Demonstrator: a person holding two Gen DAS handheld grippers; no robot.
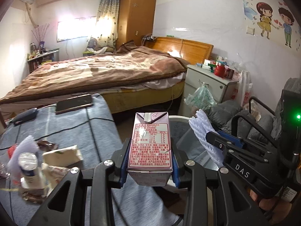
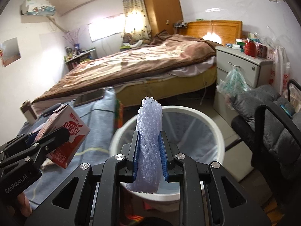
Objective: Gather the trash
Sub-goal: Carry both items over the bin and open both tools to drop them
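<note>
A white round bin (image 2: 212, 120) lined with a clear bag stands on the floor beside the blue checked table cover (image 2: 97, 124); what shows of its inside holds nothing but the liner. The right gripper (image 2: 149, 156) is closed on a pale lilac foam net sleeve (image 2: 149, 131), blue pads pressing both sides, and holds it upright over the near part of the bin's mouth, long axis vertical. The left gripper (image 1: 149, 156) is clamped on a pinkish drink carton (image 1: 151, 146), standing upright with its folded top up, at the table's edge just left of the bin; its printed nutrition panel faces the left wrist camera, the small red text too fine to read. In the right wrist view the carton's red face carries large Chinese characters and tilts toward the bin. The right gripper's body reads "DAS", the left's "GenRobot.AI". More trash stays on the table: a small white bottle (image 1: 30, 169) and a torn cream wrapper (image 1: 62, 155).
</note>
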